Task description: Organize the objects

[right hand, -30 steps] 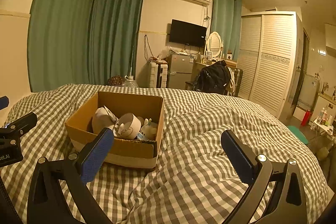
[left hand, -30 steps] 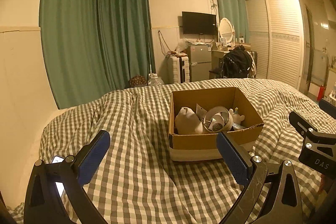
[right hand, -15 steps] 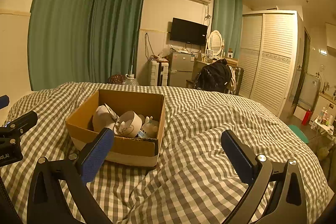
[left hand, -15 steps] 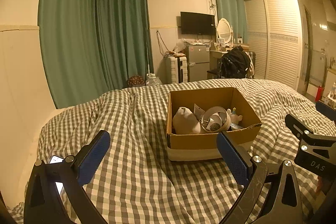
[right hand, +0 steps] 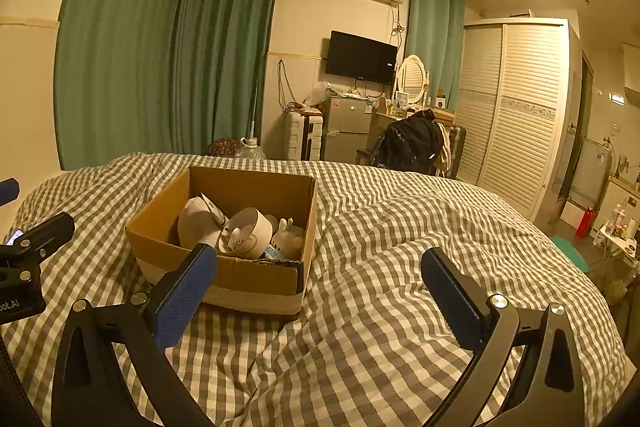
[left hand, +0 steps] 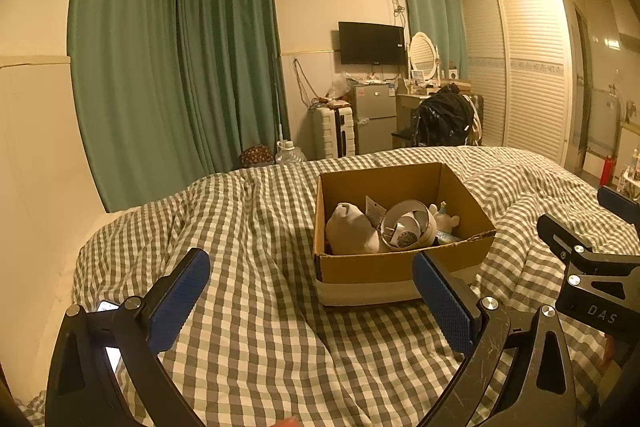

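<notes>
Cardboard box [left hand: 400,267] slightly nearer now

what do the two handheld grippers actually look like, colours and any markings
Both are alike. The left gripper and right gripper have black Y-shaped frames with triangular cut-outs, silver round bolts, and flat fingers faced with textured blue pads. The right one's black side plate reads "DAS" in pale letters; the left one's shows "oot.AI". No cables or sleeves show.

Left gripper [left hand: 310,301] and right gripper [right hand: 320,297] hang side by side — jaws spread wide, holding nothing.
</notes>
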`<state>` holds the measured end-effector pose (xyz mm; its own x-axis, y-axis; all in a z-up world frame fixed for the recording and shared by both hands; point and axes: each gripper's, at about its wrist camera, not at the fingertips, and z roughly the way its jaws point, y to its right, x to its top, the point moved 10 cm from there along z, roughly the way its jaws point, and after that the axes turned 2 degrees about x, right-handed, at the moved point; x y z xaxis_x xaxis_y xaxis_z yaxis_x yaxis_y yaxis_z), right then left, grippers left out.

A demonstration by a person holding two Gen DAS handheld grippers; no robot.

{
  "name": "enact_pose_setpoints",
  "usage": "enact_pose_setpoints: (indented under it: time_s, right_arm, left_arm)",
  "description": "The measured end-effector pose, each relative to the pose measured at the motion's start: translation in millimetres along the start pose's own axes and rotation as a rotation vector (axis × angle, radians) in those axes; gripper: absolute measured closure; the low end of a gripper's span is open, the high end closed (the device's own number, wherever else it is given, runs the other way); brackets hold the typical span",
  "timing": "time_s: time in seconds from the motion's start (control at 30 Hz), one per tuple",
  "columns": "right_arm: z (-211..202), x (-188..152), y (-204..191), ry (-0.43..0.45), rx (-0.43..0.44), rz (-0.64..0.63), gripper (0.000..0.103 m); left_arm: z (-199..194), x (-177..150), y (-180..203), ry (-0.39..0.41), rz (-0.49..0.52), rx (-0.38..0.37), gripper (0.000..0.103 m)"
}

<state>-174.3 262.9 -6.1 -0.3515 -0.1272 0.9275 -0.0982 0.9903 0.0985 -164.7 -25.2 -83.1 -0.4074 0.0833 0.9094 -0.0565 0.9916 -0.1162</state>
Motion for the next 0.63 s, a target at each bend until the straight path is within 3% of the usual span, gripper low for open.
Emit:
enact_pose_setpoints:
  time_s: [0.63]
  right_arm:
    - [3.7,-3.1,-4.3,-0.017,0.005,-0.010,0.001]
  left_arm:
    - [0.4,-0.8,-3.4,0.004,-0.017,0.002,0.000]
